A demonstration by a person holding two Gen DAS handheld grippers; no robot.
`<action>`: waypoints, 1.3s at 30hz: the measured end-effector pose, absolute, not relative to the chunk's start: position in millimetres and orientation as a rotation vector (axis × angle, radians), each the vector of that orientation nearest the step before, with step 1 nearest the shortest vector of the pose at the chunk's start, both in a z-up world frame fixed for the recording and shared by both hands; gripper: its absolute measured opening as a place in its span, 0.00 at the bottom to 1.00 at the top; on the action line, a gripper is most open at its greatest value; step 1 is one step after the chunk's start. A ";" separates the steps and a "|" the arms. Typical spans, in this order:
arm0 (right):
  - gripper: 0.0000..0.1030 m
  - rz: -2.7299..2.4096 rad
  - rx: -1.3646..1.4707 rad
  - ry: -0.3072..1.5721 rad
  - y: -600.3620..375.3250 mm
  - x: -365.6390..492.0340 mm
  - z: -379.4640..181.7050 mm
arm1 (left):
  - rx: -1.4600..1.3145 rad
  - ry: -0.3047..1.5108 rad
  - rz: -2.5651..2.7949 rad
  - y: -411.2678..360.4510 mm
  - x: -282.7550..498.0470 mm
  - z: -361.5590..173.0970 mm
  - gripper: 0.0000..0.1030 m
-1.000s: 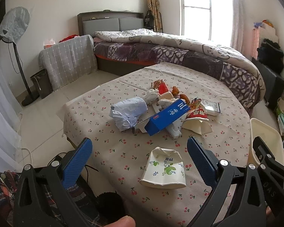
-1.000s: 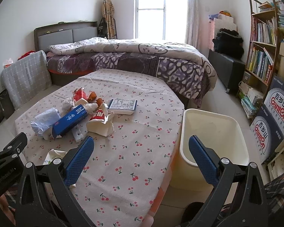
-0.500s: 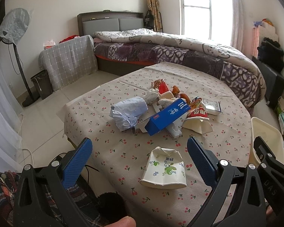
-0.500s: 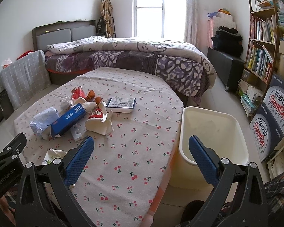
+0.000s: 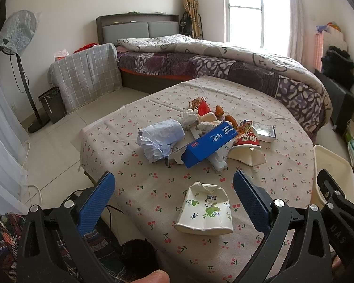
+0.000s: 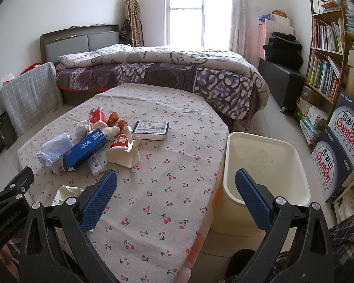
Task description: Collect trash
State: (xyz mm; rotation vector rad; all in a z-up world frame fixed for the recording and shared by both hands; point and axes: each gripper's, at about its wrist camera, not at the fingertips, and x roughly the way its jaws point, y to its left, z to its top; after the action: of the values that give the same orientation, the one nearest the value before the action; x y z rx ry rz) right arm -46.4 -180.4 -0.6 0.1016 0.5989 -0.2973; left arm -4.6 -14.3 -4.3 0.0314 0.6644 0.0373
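Nothing much has moved since before. Crushed paper cup (image 5: 204,210) on worktop (image 5: 134,176), half hidden in right view. Both my fingers (image 5: 96,202) (image 6: 252,198) spread wide, empty; bin (image 6: 266,165) beside worktop.

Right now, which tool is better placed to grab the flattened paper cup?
Left. The left tool is open with the flattened paper cup lying directly between and just ahead of its fingers. The right tool faces bare tablecloth and the bin.
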 end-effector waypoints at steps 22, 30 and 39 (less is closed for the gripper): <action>0.93 -0.296 0.102 0.601 -180.3 -45.2 -0.8 | 0.034 0.666 0.039 -14.9 -4.5 -4.2 0.94; 0.93 -0.296 0.101 0.607 -180.2 -45.6 -2.9 | 0.035 0.668 0.039 -13.8 -5.8 -5.0 0.94; 0.93 -0.290 0.118 0.631 -181.9 -43.0 -4.4 | 0.012 0.751 0.023 -0.8 2.9 -8.2 0.94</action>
State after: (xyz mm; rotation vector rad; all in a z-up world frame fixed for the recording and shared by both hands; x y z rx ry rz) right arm -43.0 -181.9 -4.4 0.1177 0.6308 -0.2905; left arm 2.9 -0.8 -8.2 0.0117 0.7509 0.0231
